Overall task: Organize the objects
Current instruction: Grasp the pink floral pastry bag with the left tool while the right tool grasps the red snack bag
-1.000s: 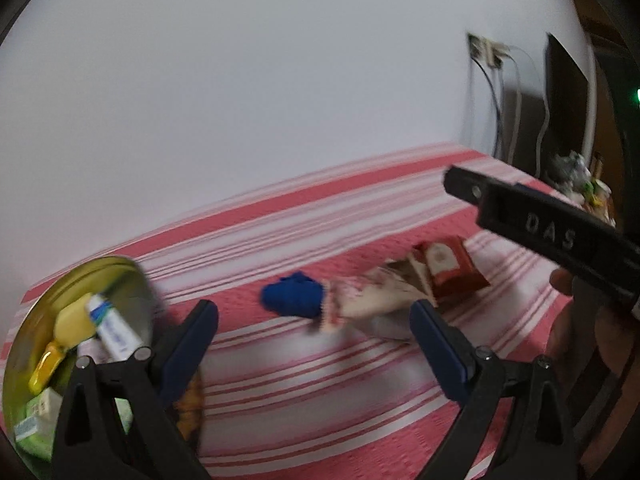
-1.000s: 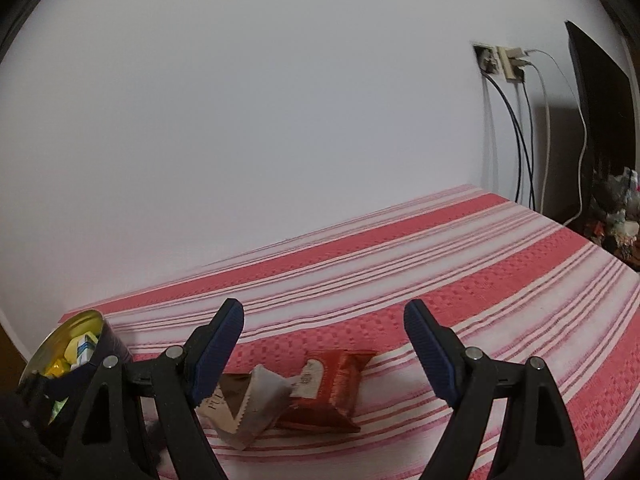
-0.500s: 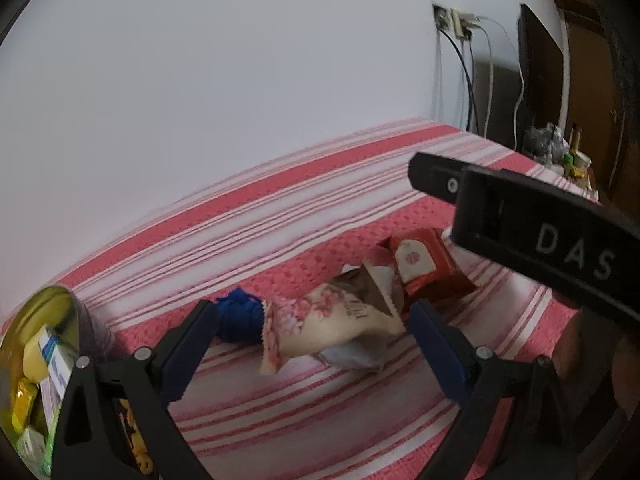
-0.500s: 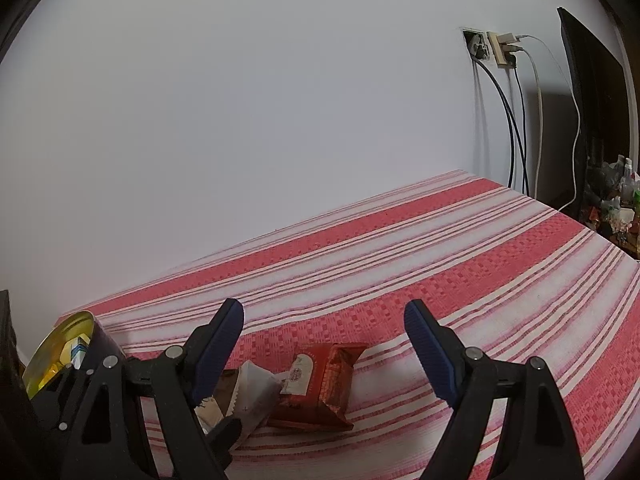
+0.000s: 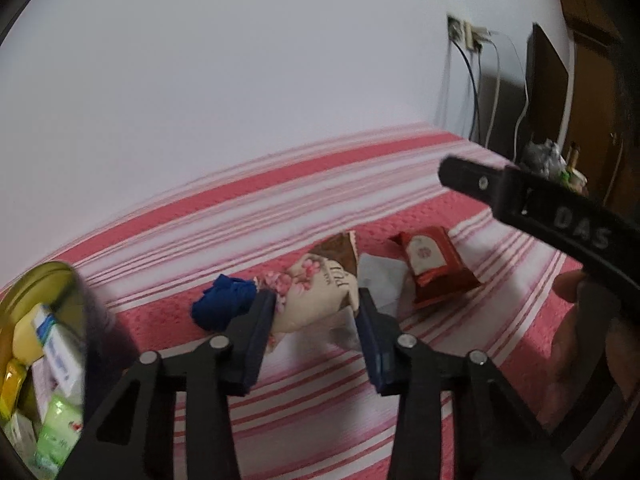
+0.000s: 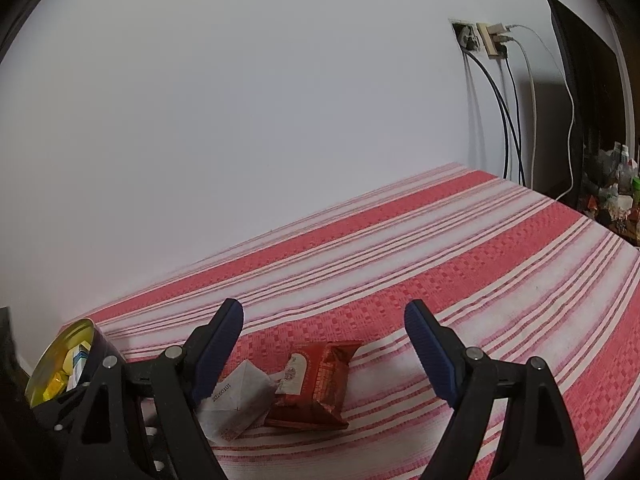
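Left gripper [image 5: 316, 312], fingers just closing, pinched the floral packet [image 5: 316, 296]; right gripper [image 6: 324, 344] fingers stood spread, empty.

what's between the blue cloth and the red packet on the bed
In the left wrist view, the floral packet and a white wrapper lie between the blue cloth and red packet.

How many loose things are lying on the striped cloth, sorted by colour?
Red: 1, the red packet
Blue: 1, the blue bundle
Beige with pink flowers: 1, the floral packet, between the left gripper's fingers
White: 1, the white wrapper
Total: 4, not counting what sits in the tin.
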Demonstrator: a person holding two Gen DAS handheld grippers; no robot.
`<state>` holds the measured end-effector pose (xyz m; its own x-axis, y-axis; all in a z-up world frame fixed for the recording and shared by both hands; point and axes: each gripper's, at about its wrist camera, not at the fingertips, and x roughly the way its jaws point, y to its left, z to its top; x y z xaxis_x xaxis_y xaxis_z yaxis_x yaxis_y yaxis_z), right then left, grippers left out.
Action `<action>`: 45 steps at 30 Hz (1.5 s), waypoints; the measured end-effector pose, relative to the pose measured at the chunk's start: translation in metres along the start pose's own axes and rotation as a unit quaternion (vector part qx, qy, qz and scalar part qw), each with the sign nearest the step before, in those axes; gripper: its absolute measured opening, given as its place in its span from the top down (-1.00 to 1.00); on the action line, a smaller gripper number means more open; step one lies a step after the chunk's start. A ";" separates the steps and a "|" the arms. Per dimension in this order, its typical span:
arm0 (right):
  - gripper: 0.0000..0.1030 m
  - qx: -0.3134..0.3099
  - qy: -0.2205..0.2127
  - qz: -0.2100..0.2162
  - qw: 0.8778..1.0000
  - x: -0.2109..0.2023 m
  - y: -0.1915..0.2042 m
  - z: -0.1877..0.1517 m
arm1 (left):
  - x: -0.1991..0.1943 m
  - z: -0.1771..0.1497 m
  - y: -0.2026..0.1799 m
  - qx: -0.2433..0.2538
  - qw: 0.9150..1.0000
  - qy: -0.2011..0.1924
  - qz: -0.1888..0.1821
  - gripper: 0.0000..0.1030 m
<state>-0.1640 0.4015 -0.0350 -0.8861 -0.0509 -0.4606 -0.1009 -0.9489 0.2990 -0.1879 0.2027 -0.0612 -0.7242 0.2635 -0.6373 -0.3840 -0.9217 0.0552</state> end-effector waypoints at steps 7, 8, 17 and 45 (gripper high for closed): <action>-0.64 0.007 0.065 -0.030 0.997 0.026 -0.002 0.000 | -0.030 -0.016 0.022 -0.032 0.998 -0.047 0.038 0.21; -0.64 0.002 0.078 -0.036 0.996 0.031 -0.001 -0.001 | -0.032 -0.017 0.024 -0.035 0.997 -0.048 0.040 0.21; -0.64 -0.085 0.118 -0.090 0.985 0.045 0.029 -0.010 | -0.032 -0.015 0.027 -0.057 0.997 -0.038 0.042 0.21; 0.16 -0.106 0.108 -0.092 0.984 0.033 0.040 -0.016 | -0.033 -0.011 0.026 -0.062 0.995 -0.058 0.050 0.21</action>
<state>-0.1897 0.3566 -0.0512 -0.7426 0.0856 -0.6643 -0.1347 -0.9906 0.0230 -0.1680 0.1666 -0.0474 -0.8194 0.1933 -0.5396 -0.2379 -0.9712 0.0133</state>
